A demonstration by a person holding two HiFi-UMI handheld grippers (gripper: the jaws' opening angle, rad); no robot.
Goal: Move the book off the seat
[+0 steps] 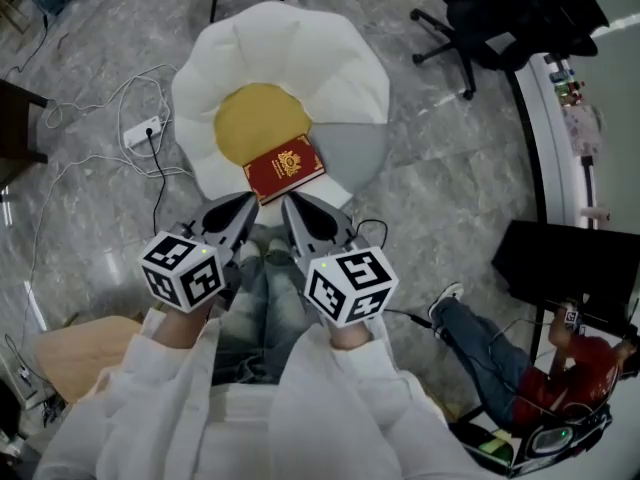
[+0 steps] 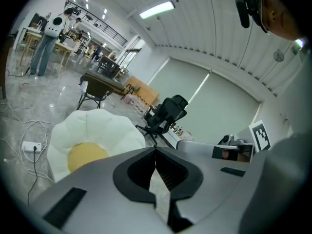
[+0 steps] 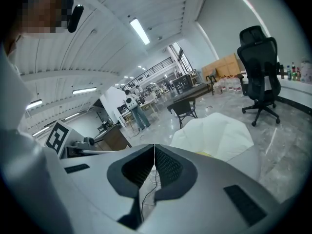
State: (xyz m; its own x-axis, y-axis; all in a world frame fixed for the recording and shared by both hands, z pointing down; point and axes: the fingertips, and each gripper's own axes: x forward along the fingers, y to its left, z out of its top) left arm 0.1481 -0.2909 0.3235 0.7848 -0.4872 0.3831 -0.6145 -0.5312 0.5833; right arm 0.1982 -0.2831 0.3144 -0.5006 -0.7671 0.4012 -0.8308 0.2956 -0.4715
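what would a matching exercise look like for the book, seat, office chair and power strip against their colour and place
1 book
2 seat
3 office chair
4 power strip

A black, upper right of the head view
B white, on the floor left of the seat
C red, lying on the seat's near part
D white petals round a yellow middle

Pairs: 1-C, 2-D, 3-A, 4-B

Tongs: two, left tongs (image 1: 252, 202) and right tongs (image 1: 287, 204).
Marker cubes (image 1: 183, 269): two, one on each.
Book (image 1: 284, 168): one, just ahead of both tips.
Seat (image 1: 300, 58): one, under the book.
Office chair (image 1: 500, 13): one, well ahead, to the right.
Power strip (image 1: 143, 133): one, ahead-left of left tongs.
Seated person (image 1: 560, 368): one, behind-right of right tongs.
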